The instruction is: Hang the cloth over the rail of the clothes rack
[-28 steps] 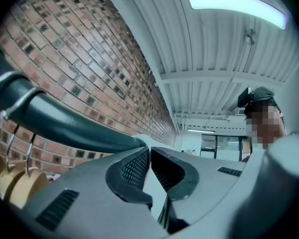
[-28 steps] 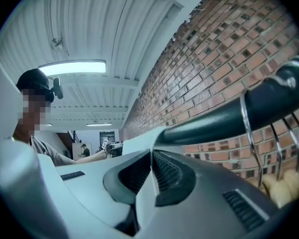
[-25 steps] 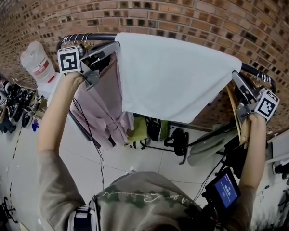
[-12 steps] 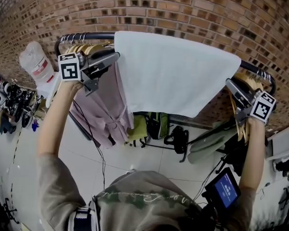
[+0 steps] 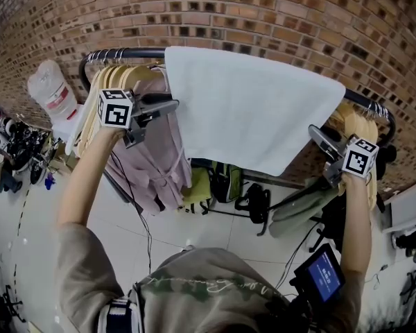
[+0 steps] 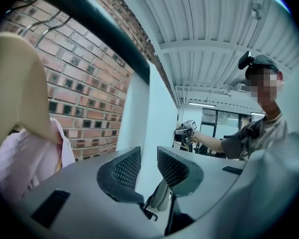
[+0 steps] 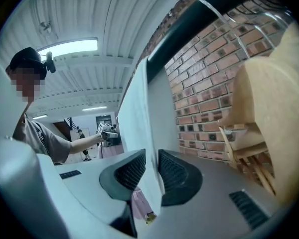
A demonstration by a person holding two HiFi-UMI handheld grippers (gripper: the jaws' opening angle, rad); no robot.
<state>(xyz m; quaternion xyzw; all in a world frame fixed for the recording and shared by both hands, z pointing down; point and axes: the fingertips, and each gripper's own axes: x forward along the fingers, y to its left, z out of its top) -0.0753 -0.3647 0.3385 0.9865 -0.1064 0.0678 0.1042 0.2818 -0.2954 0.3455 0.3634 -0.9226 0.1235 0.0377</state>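
Releasing cloth draped over rail, with left tool and right tool just opened: cloth slack inside right, nothing inside left. Next, backing both clear without snagging.

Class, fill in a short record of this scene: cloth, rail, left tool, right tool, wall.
cloth: white, draped over the rail
rail: dark, also carries hangers and a pink shirt
left tool: jaws just opened, apart; cloth edge at the gap, not pinched
right tool: jaws just opened; cloth edge between them, loose
wall: brick
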